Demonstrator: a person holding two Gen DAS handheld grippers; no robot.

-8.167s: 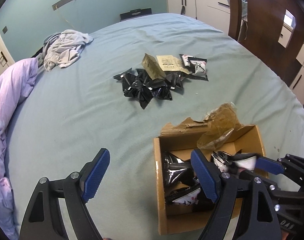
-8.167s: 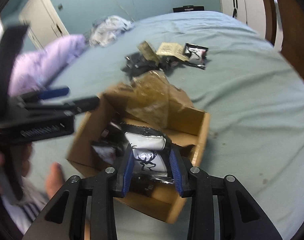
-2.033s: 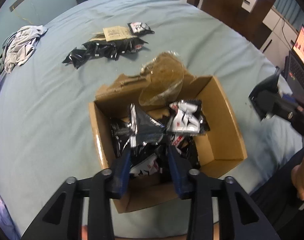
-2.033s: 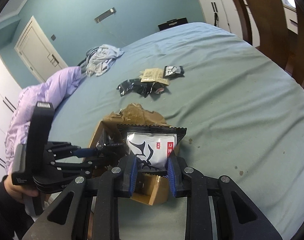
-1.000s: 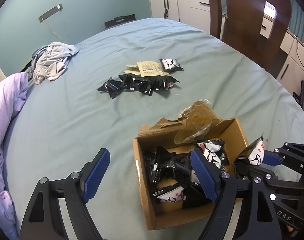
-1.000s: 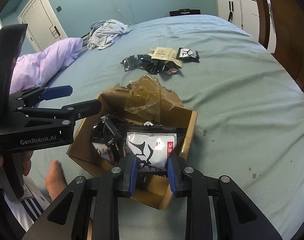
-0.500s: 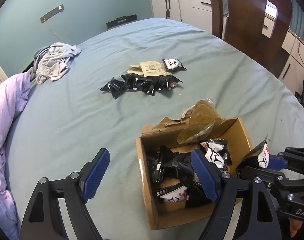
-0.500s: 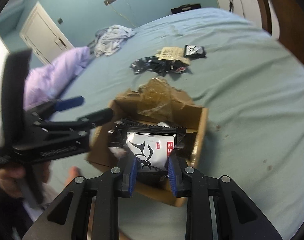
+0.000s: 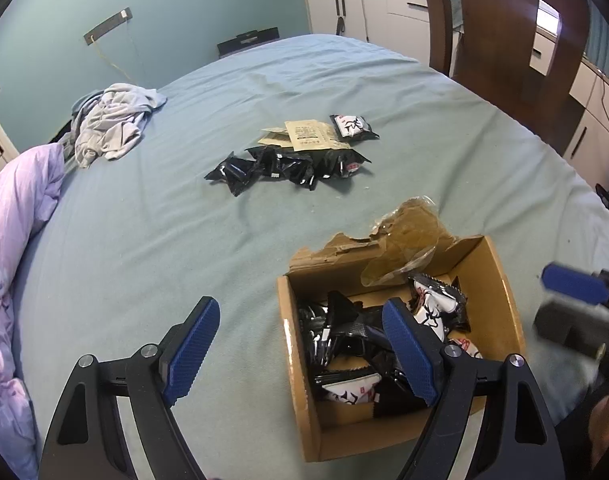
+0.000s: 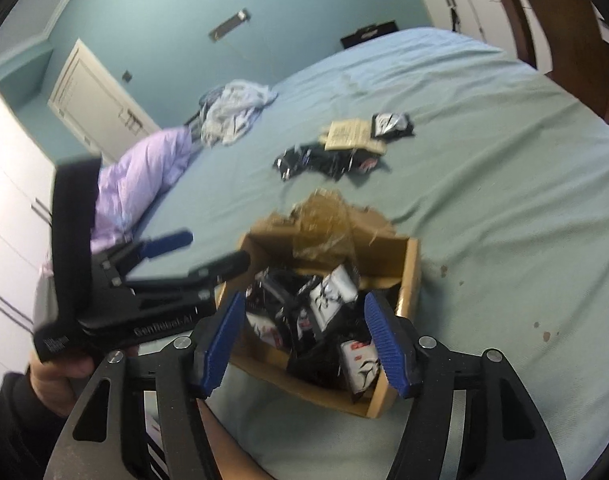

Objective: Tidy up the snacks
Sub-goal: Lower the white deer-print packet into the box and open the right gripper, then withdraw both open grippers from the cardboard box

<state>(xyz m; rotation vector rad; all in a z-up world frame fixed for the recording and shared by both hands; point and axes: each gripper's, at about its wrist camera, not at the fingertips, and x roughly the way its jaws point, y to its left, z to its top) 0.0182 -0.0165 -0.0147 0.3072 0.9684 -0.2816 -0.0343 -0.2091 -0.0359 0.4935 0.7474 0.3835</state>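
- A lilac duvet and a heap of grey clothes were seen at the far left of the bed sheet, well apart from the work.
- The left gripper was held with its jaws wide apart and nothing between them, one pad over bare sheet, the other over the box's near left corner.
- A loose pile of snack packets was left out on the sheet beyond the box, with tan sachets just behind it.
- The cardboard box, already heaped with packets, stood right of centre under a torn flap.
- The right gripper was opening above the box, no packet pressed by its pads.
- It was judged that packets could slide over the low near wall, since the heap is high and the box rests on soft bedding.
- A snag on the torn flap was also thought possible.
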